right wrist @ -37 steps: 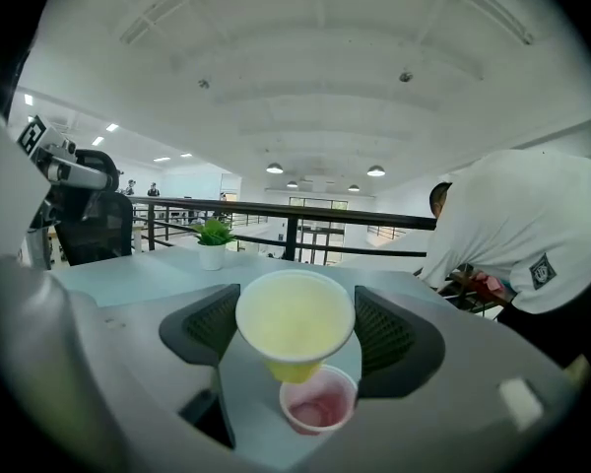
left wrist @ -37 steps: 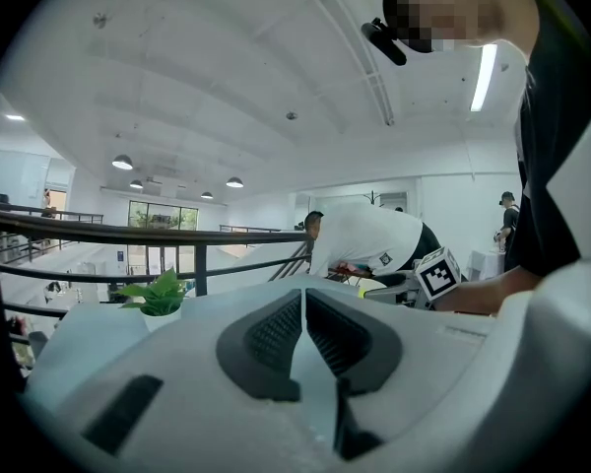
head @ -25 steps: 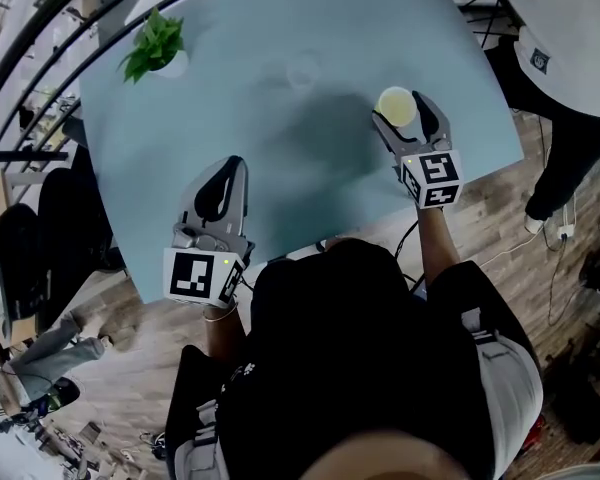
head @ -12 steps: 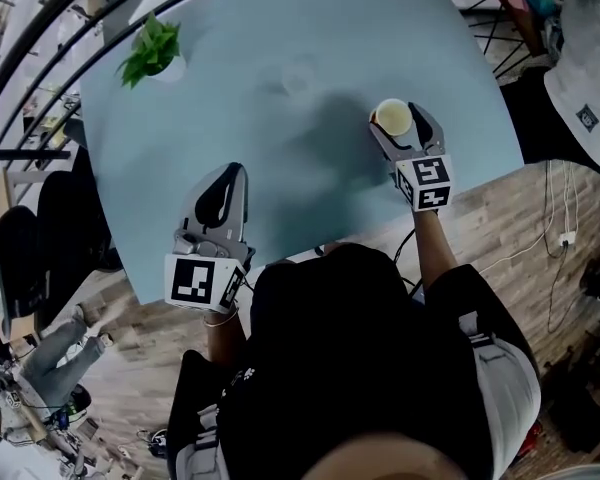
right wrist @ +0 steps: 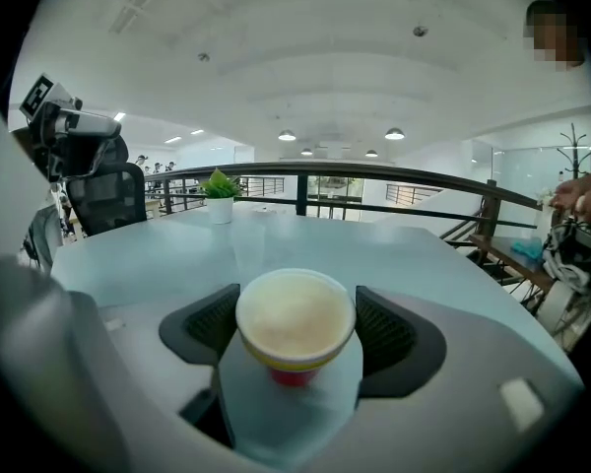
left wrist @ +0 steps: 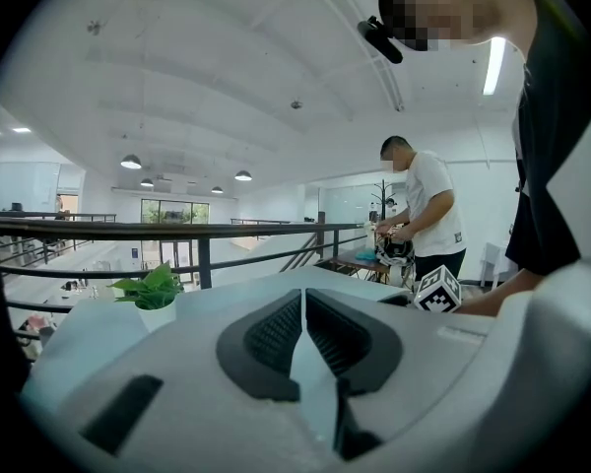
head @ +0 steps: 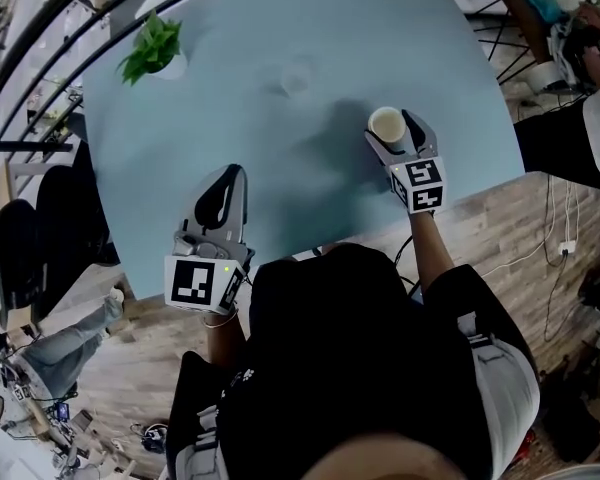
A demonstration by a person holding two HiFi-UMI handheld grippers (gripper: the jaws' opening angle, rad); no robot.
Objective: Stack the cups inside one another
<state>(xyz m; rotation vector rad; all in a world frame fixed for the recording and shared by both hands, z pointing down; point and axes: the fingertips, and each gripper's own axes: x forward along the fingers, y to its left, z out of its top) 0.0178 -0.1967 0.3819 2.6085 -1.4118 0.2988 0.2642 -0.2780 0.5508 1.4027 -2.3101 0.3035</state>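
- Right gripper clamps a cream-lined paper cup with yellow band and red base, above the pale blue table near its near edge.
- Left gripper: jaws pressed together, empty.

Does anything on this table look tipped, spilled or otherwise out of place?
Nothing stands out: the paper cup sits upright in the right tongs, the clear cup and plant stand upright, nothing spilled.

A: Cup, colours?
B: Cream inside, yellow band, red base.
A: Table and plant?
B: Pale blue top; green leaves, white pot.
A: Marker cube?
B: Black-and-white squares, on the grey right gripper.
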